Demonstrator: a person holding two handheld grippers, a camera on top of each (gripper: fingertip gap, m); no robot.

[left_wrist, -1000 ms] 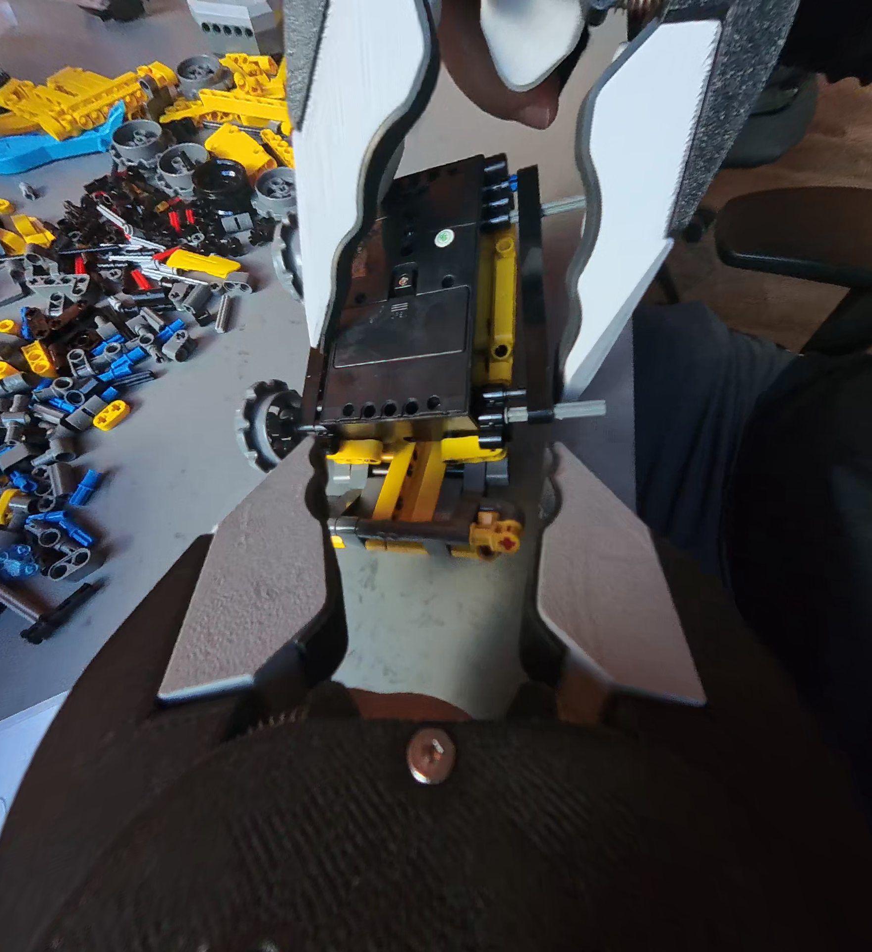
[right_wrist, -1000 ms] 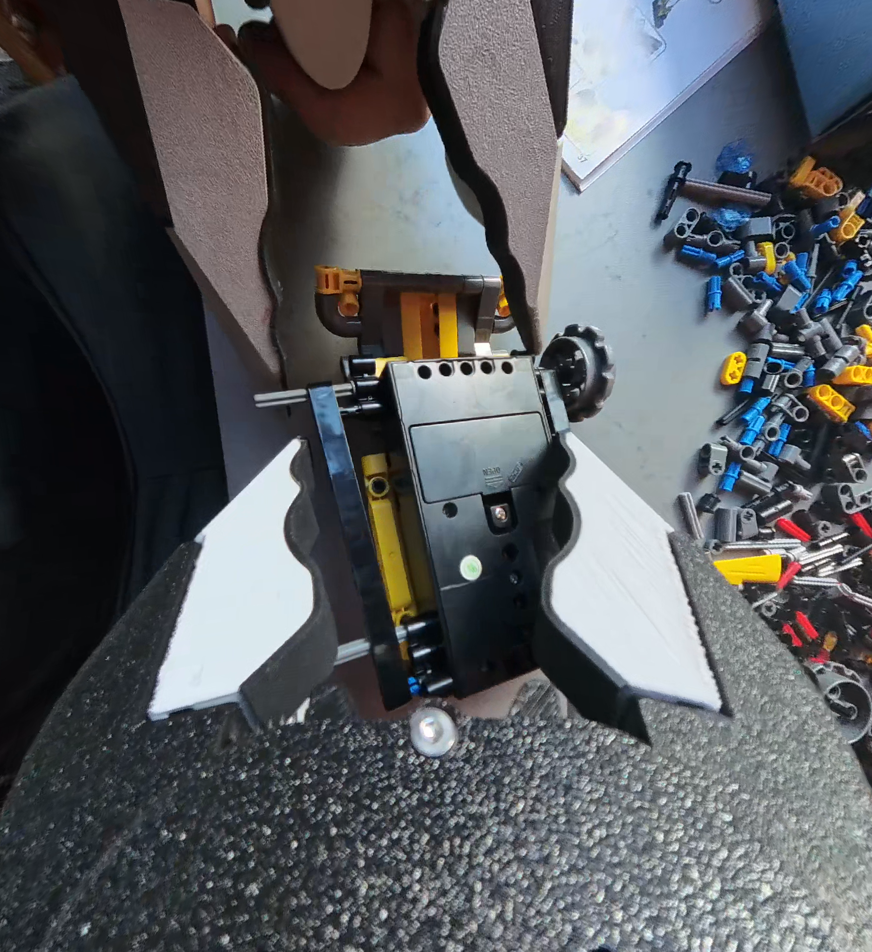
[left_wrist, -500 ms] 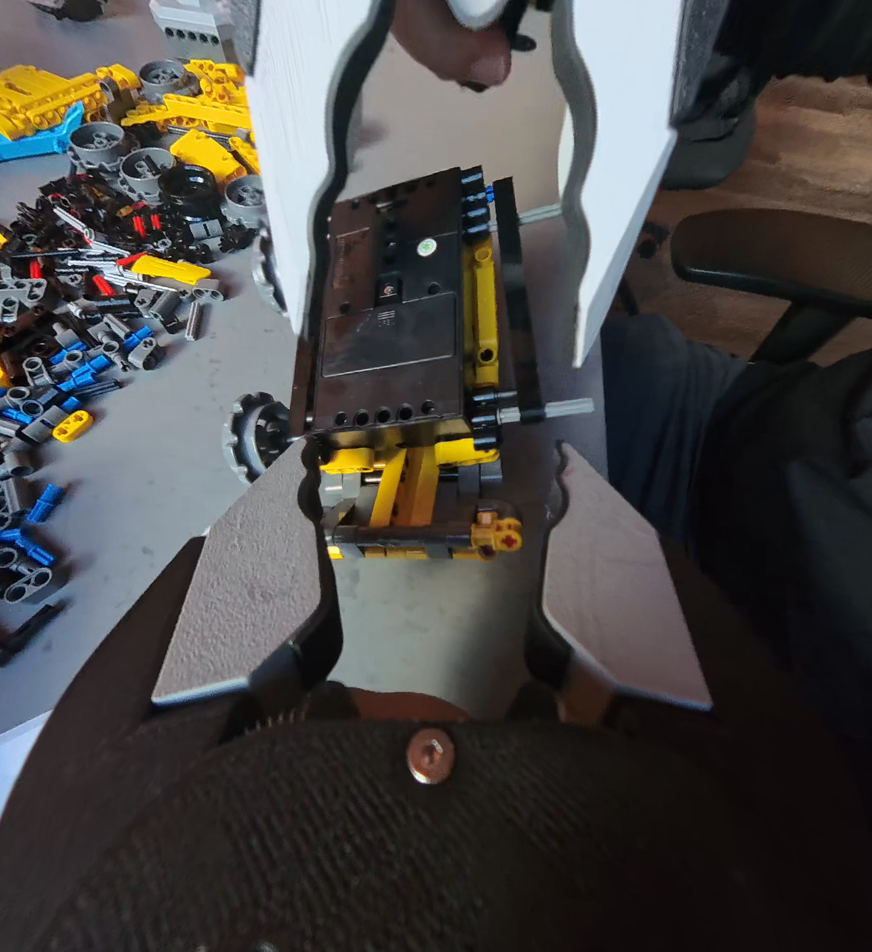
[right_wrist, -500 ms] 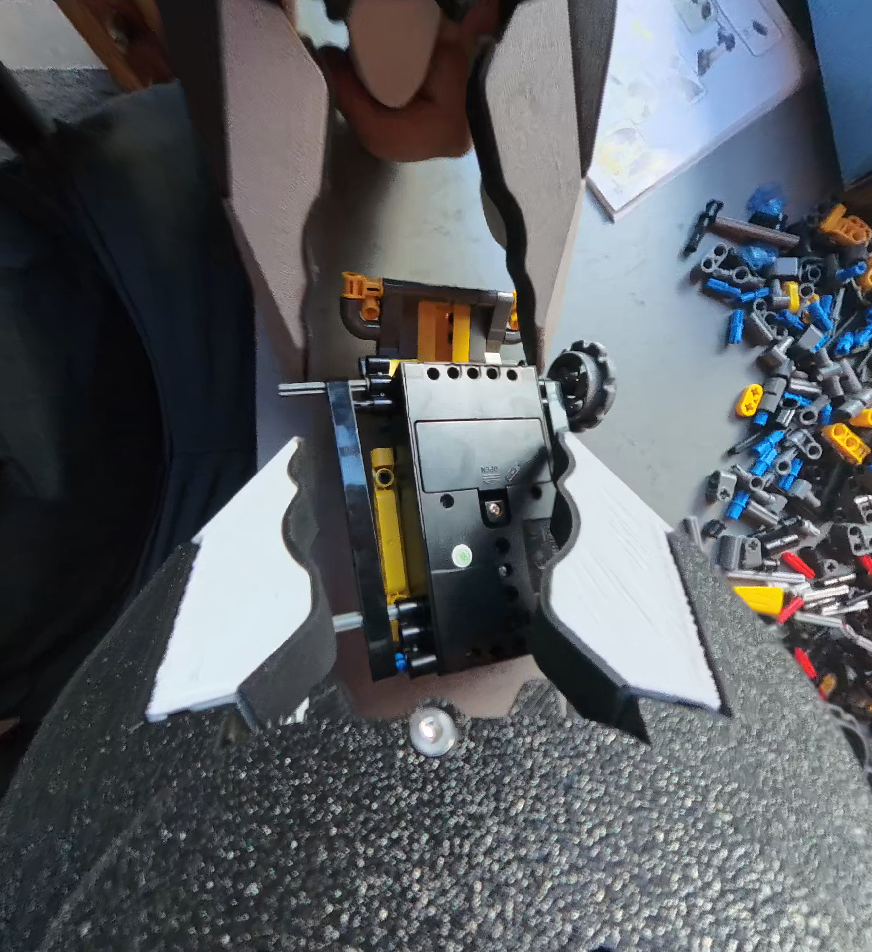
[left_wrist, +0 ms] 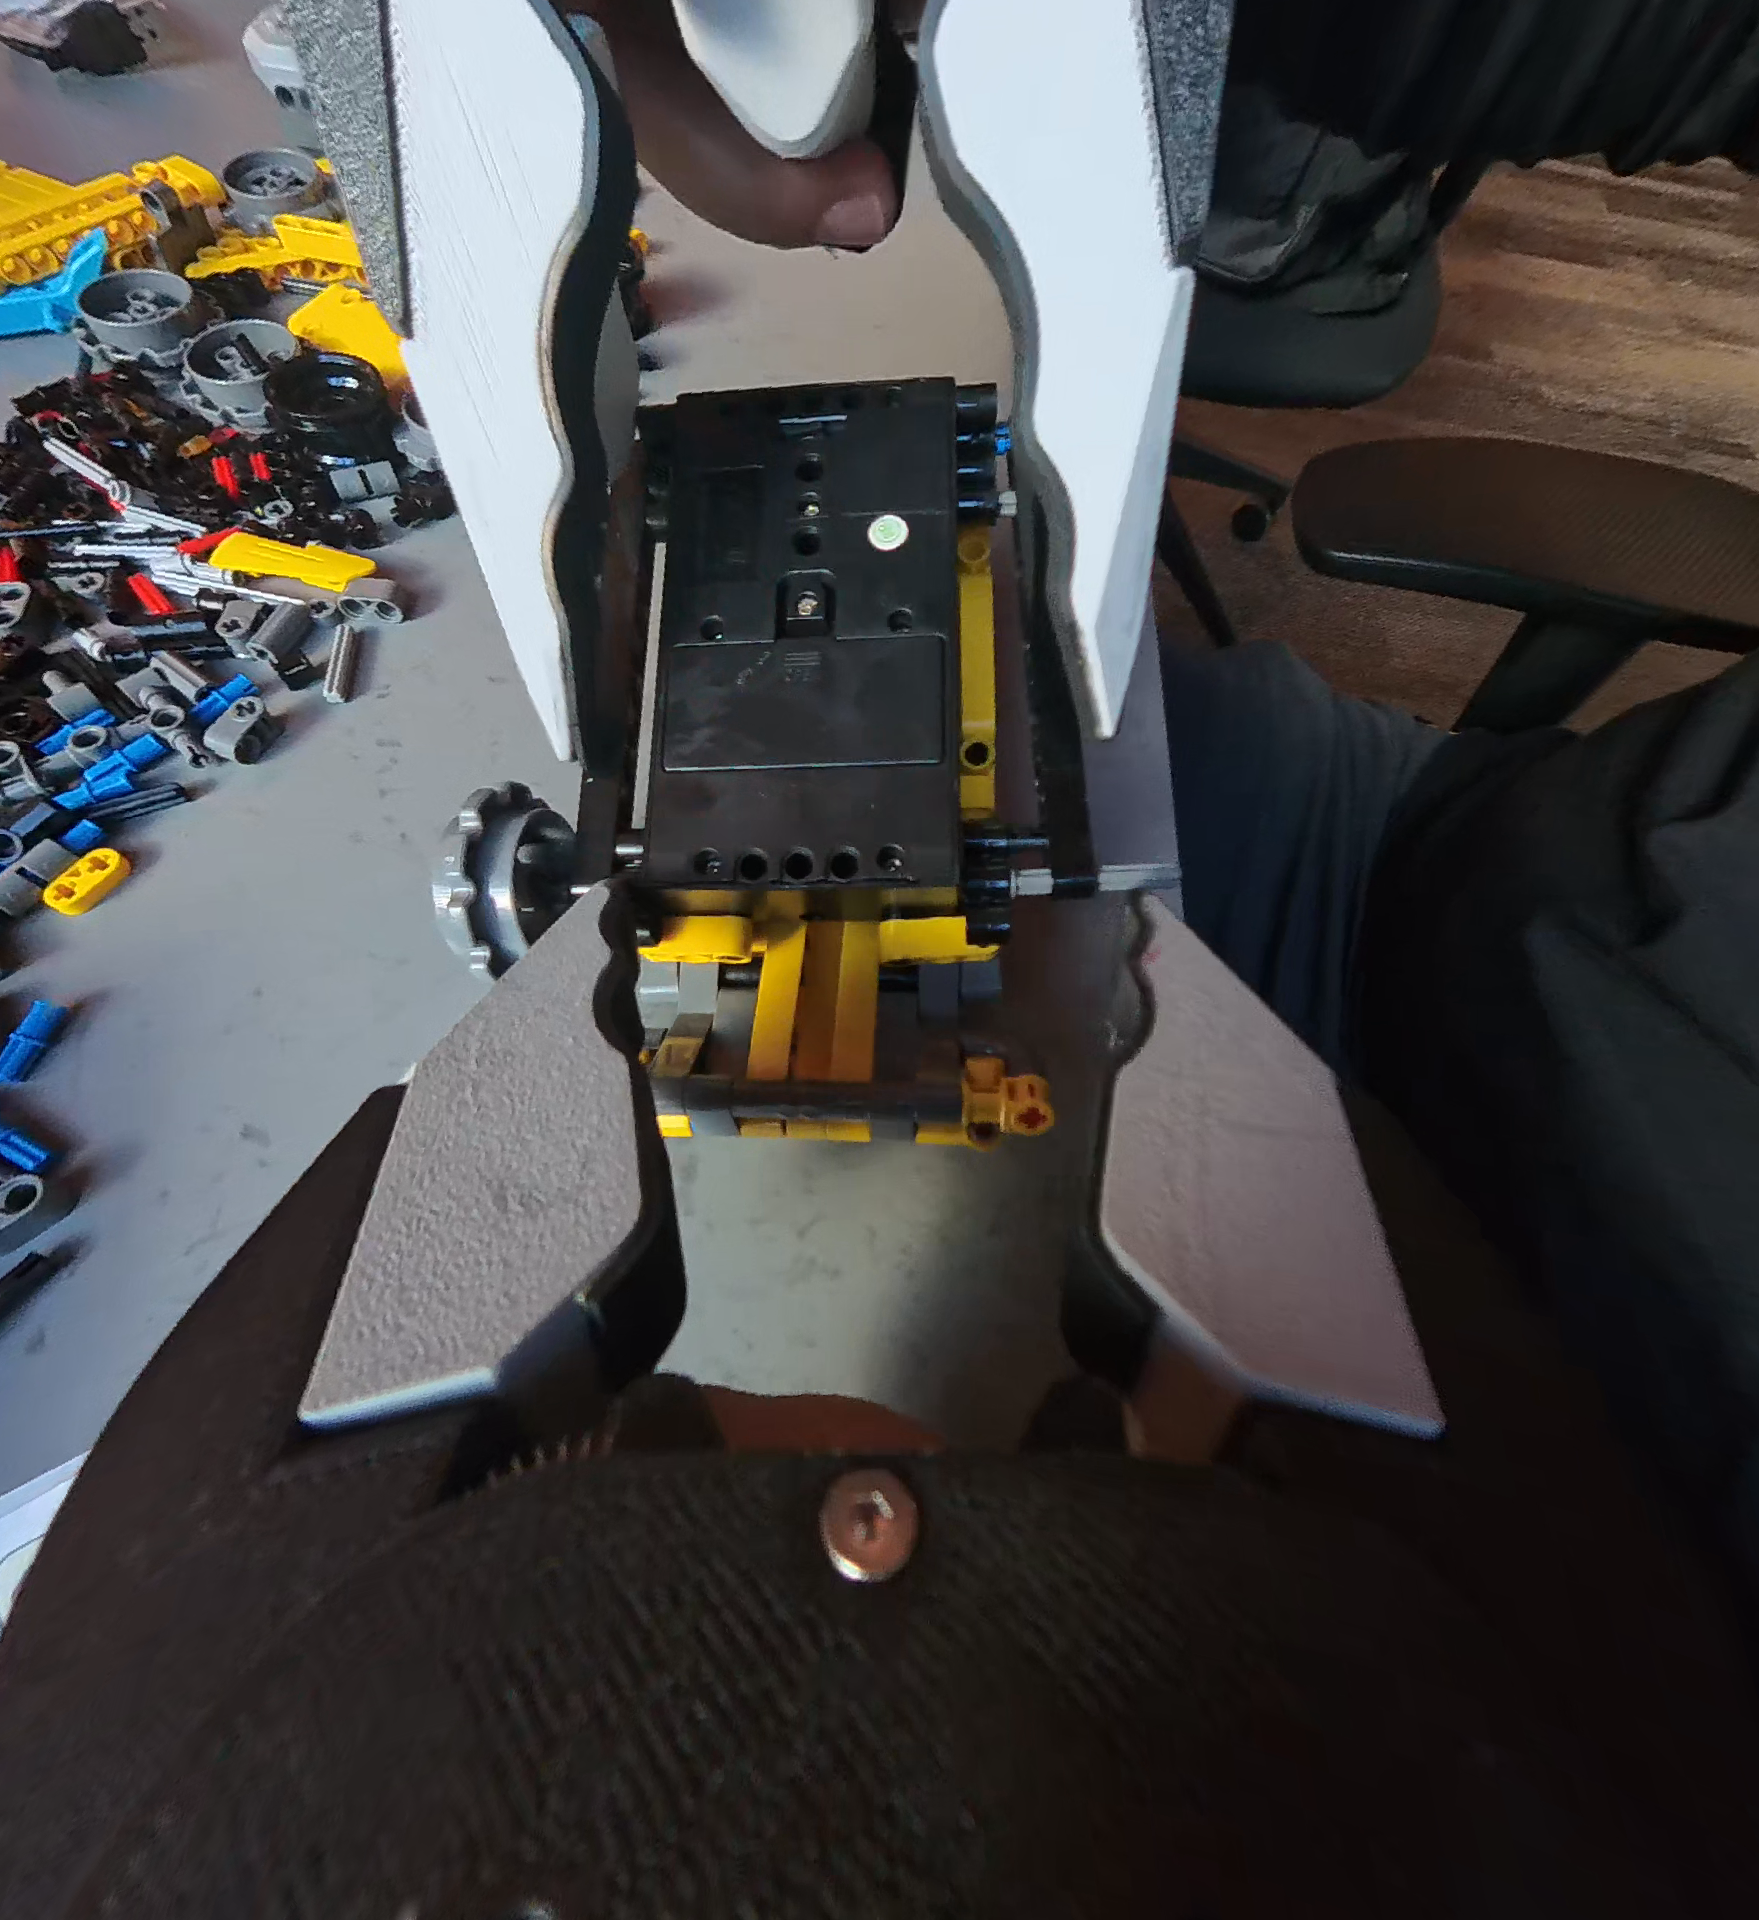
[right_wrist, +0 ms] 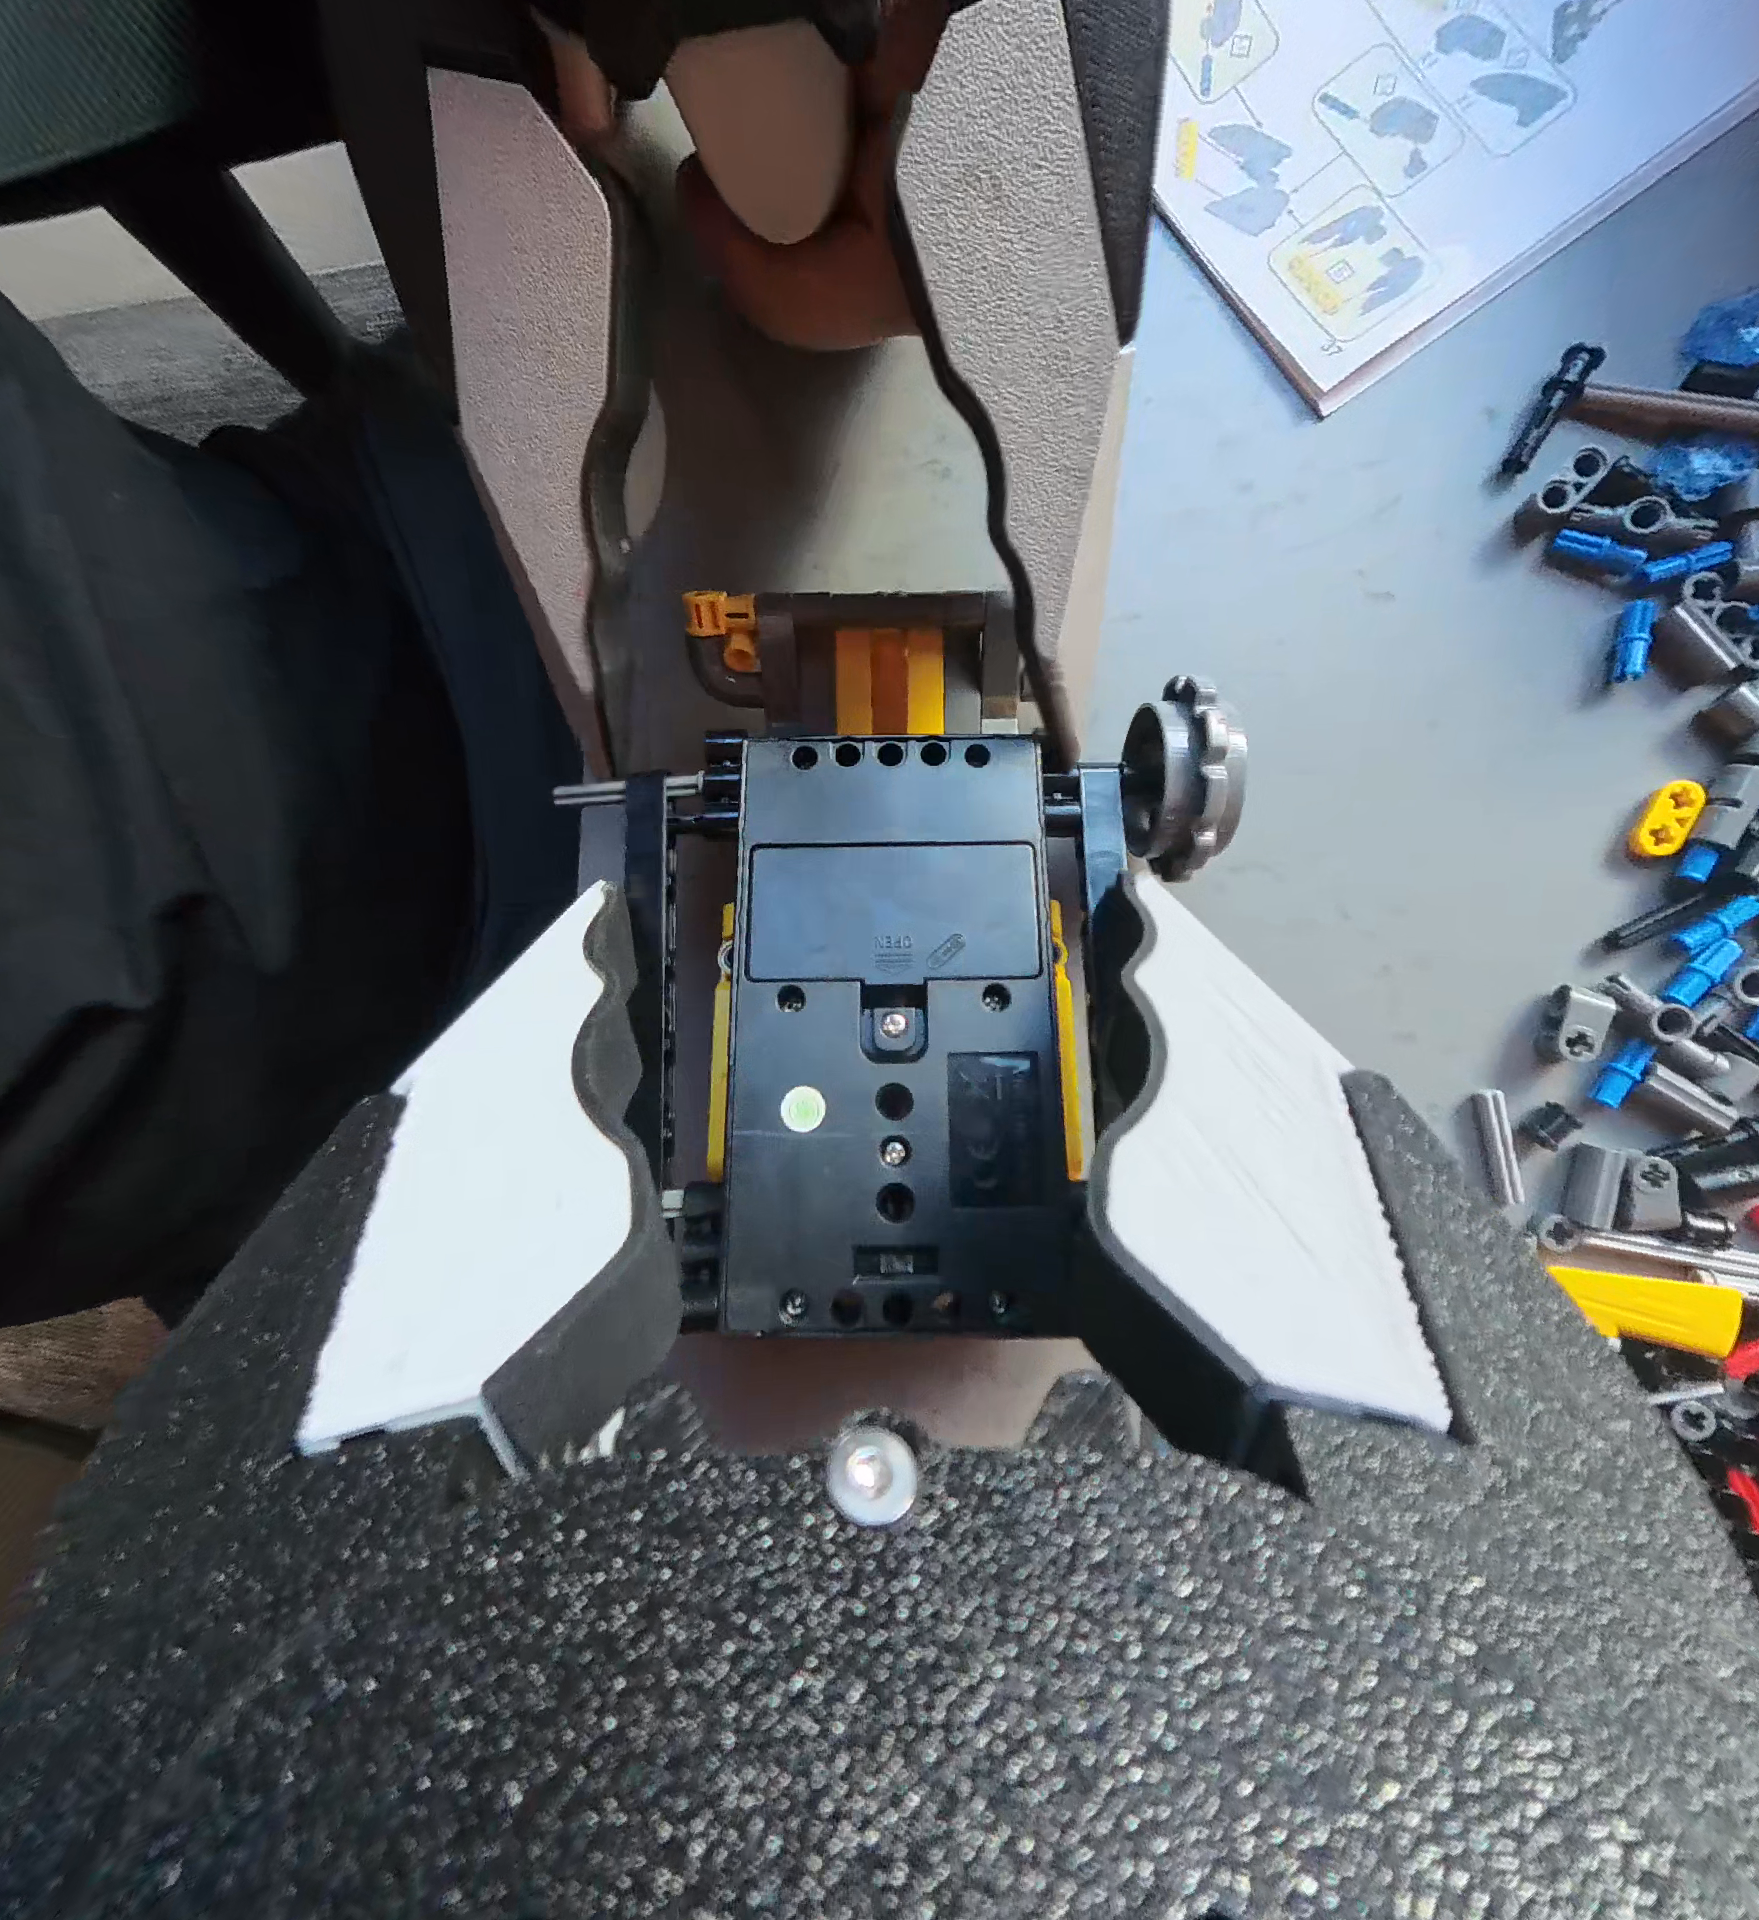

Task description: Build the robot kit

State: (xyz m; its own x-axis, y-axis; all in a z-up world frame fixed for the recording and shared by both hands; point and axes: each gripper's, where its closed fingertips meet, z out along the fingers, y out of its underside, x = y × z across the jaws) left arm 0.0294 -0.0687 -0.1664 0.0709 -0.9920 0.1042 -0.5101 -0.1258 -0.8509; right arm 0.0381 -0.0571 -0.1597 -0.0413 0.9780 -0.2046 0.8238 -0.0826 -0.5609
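Since the earlier frames the right gripper [right_wrist: 880, 1039] has squared up on the brick-built model [right_wrist: 885, 1039] — its white jaws now press both black side frames, gripping the model's rear half, where before one jaw stood clear. Opposite, the left gripper [left_wrist: 875, 997] faces it with brown jaws spread wide around the model's yellow-and-grey front end; one jaw lies against that end, the other clear, holding nothing. Model sits upside down at the edge of the grey table [left_wrist: 262, 997], black battery box [left_wrist: 802, 644] uppermost, a grey gear wheel [right_wrist: 1181, 779] on its axle. Beyond lie loose bricks [left_wrist: 96, 665] and an instruction booklet [right_wrist: 1374, 156].
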